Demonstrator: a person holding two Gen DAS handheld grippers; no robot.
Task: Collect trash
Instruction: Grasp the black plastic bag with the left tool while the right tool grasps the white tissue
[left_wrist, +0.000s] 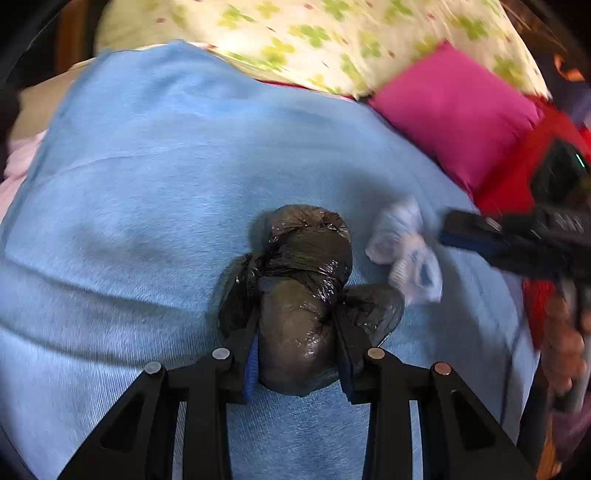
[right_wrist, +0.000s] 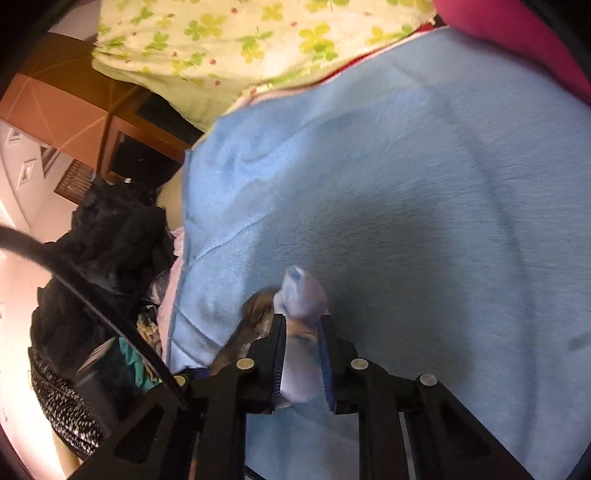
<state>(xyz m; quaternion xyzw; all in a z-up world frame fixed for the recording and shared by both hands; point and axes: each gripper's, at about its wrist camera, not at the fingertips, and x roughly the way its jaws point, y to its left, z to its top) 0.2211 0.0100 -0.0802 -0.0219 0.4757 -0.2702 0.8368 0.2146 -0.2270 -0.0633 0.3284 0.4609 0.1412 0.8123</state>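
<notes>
left gripper (left_wrist: 295, 347) clamped on knotted black trash bag (left_wrist: 303, 295), bag between its fingers over the blue blanket (left_wrist: 147, 221) | right gripper (right_wrist: 303, 354) gripping pale crumpled wrapper (right_wrist: 301, 295) just beside the bag | pink cushion (left_wrist: 454, 114), floral bedding (left_wrist: 295, 33) beyond

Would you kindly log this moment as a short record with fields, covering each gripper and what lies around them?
surface: blue blanket
left gripper: shut on black trash bag
right gripper: shut on pale crumpled wrapper
relation: wrapper beside the bag, to its right
background: pink cushion, clover-print bedding
</notes>
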